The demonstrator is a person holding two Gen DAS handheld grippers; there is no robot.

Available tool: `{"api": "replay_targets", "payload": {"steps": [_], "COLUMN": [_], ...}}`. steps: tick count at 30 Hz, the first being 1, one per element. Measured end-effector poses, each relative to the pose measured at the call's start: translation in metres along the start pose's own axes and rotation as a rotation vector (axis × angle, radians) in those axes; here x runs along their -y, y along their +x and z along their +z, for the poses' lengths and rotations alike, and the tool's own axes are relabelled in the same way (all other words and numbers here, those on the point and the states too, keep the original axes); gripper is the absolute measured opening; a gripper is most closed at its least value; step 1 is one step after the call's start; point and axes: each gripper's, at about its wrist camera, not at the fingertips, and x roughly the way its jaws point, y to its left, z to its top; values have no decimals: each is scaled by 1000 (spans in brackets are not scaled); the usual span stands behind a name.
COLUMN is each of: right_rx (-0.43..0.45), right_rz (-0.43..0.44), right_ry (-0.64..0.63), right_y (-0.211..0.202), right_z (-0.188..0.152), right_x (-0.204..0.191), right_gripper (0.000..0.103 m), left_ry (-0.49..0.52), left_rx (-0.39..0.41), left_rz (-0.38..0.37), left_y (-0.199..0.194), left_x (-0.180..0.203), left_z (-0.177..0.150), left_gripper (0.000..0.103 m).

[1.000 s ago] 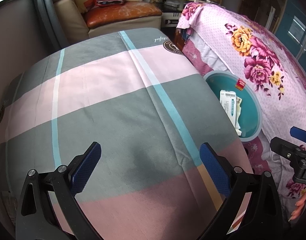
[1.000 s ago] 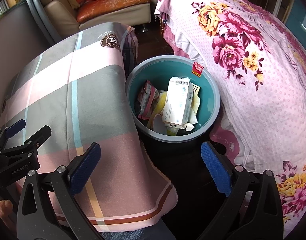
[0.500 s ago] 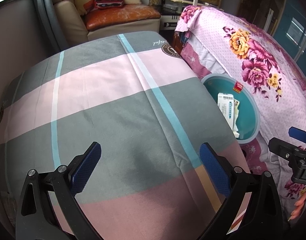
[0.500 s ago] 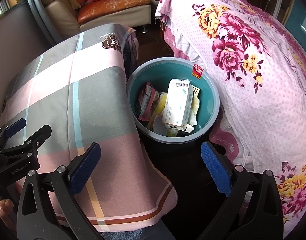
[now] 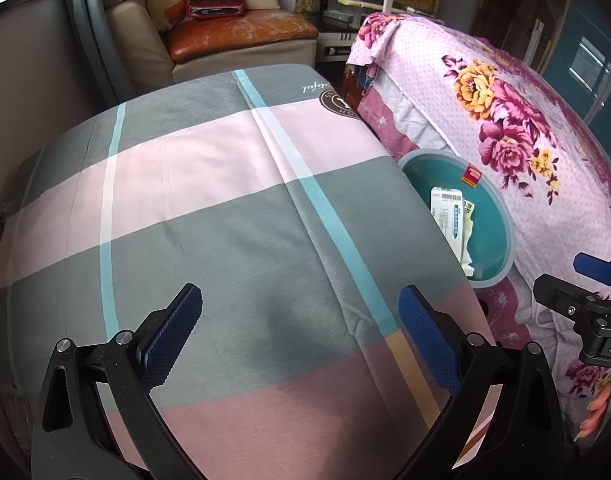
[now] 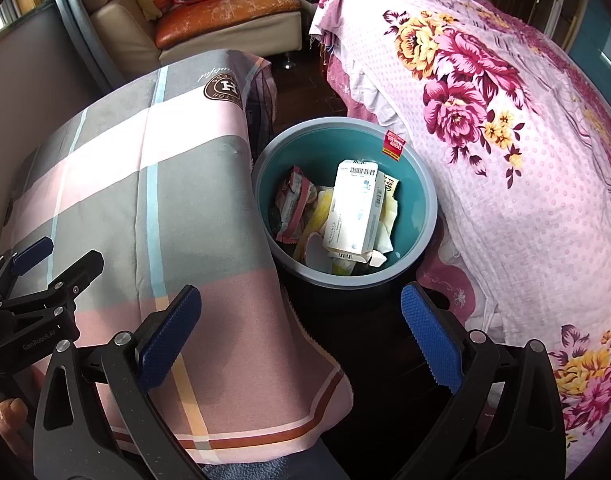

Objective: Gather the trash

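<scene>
Right wrist view: the right gripper (image 6: pixel 301 338), jaws wide apart and empty, above a teal bin (image 6: pixel 425 216) holding a white carton (image 6: pixel 351 208) and wrappers (image 6: pixel 291 204), set between a checked cloth (image 6: pixel 145 200) and a floral bedspread (image 6: pixel 525 160), the left gripper (image 6: pixel 57 258) at lower left.

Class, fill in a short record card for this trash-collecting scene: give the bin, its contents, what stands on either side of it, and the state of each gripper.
Bin: teal bin, on the floor
Contents: white barcoded box, red wrapper, yellow packet
Bin's left: plaid cover
Bin's right: floral bedspread
Left gripper: open, empty, over the plaid cover
Right gripper: open, empty, facing the bin
</scene>
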Motion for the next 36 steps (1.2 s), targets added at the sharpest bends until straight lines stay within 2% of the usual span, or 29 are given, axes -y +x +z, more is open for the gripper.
{"api": "replay_targets", "payload": {"steps": [36], "right_rx": [-3], "right_rz": [-4], "right_ry": [-5], "right_y": [-1], "right_z": [0], "right_x": [0], "right_gripper": [96], "left_ry": [-1], "left_rx": [8], "left_rz": [-12], "left_y": [-3], "left_x": [5], "left_z": [1], "left_gripper": [99]}}
